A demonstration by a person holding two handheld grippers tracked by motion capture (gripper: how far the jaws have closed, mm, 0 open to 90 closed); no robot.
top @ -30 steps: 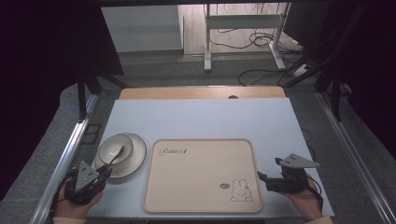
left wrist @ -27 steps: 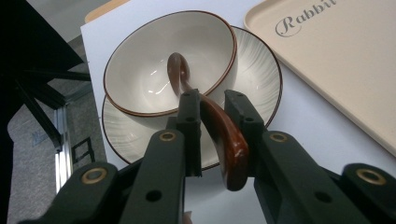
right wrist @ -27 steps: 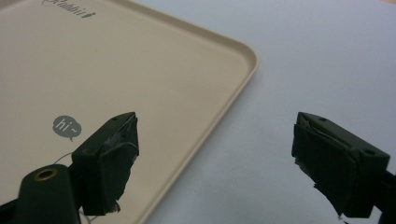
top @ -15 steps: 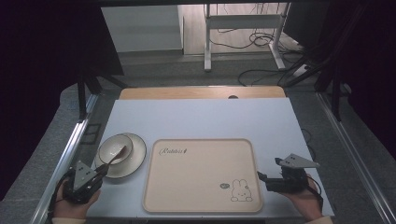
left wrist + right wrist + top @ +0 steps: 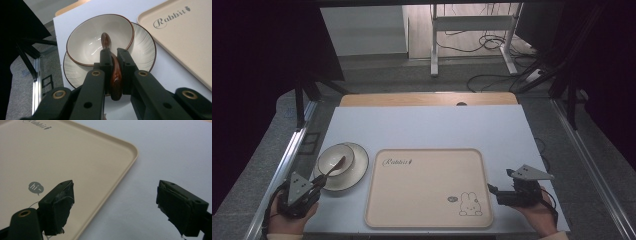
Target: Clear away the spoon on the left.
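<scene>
A white bowl (image 5: 99, 40) sits on a plate (image 5: 145, 47), a brown spoon (image 5: 113, 67) resting inside. The left gripper (image 5: 114, 56) pinches the spoon's handle. Beside the beige tray (image 5: 427, 200), the right gripper (image 5: 115, 192) hangs wide open, empty.

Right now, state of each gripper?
Left gripper: jaws shut on the brown spoon, whose far end lies in the bowl.
Right gripper: jaws open, holding nothing, over the tray edge.

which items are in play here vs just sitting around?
In play:
- left tool, shut on the wooden spoon
- bowl holding the spoon's end
- saucer under the bowl

Idle:
- beige tray
- right tool, open beside the tray's edge
</scene>
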